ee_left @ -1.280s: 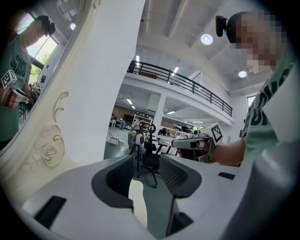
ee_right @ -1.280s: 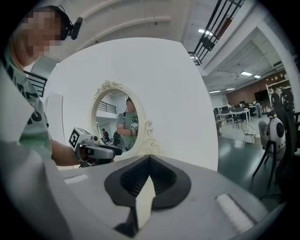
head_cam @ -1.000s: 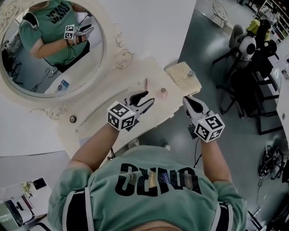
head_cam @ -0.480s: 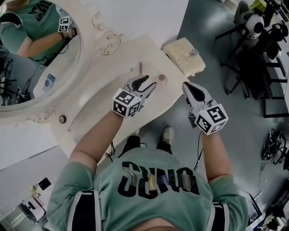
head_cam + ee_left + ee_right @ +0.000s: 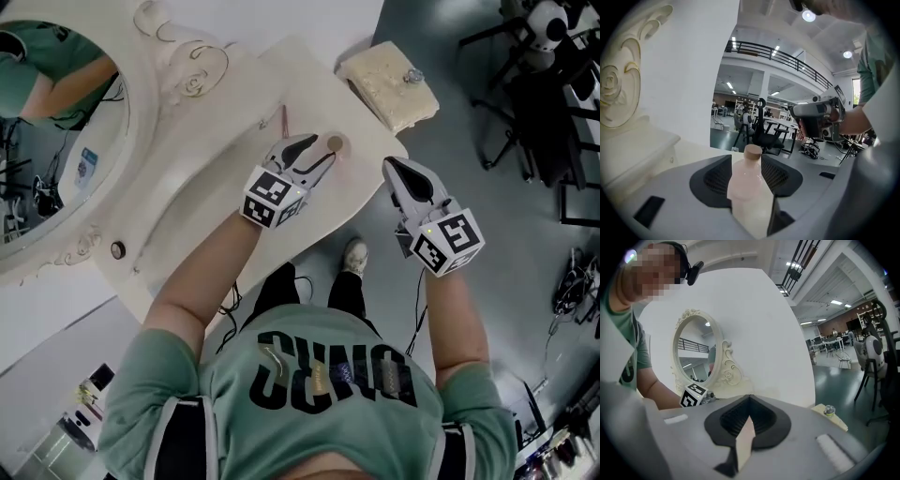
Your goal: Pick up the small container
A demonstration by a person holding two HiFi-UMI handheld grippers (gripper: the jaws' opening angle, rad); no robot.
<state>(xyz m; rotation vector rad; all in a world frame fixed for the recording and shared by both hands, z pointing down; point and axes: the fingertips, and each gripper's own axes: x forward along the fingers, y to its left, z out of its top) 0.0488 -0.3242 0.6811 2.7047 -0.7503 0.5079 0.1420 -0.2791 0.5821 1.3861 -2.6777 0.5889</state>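
The small container (image 5: 335,144) is a pale pink bottle with a tan cap, standing upright near the front edge of the cream dressing table (image 5: 216,141). My left gripper (image 5: 322,150) reaches it from the left. In the left gripper view the bottle (image 5: 746,183) stands between the dark pads (image 5: 710,180) with no press showing. These jaws have just been opening and stand wide. My right gripper (image 5: 390,166) hangs off the table's front right corner, over the floor, with its jaws together and nothing in them.
An oval mirror (image 5: 47,112) in a carved cream frame stands at the table's left. A thin pink stick (image 5: 282,117) lies behind the bottle. A cream box with a metal knob (image 5: 389,84) sits past the table's right end. Dark chairs (image 5: 534,103) stand on the grey floor.
Both grippers have come down toward the table. The left one has moved forward until the bottle stands between its jaws. The right one sank beside the table corner.
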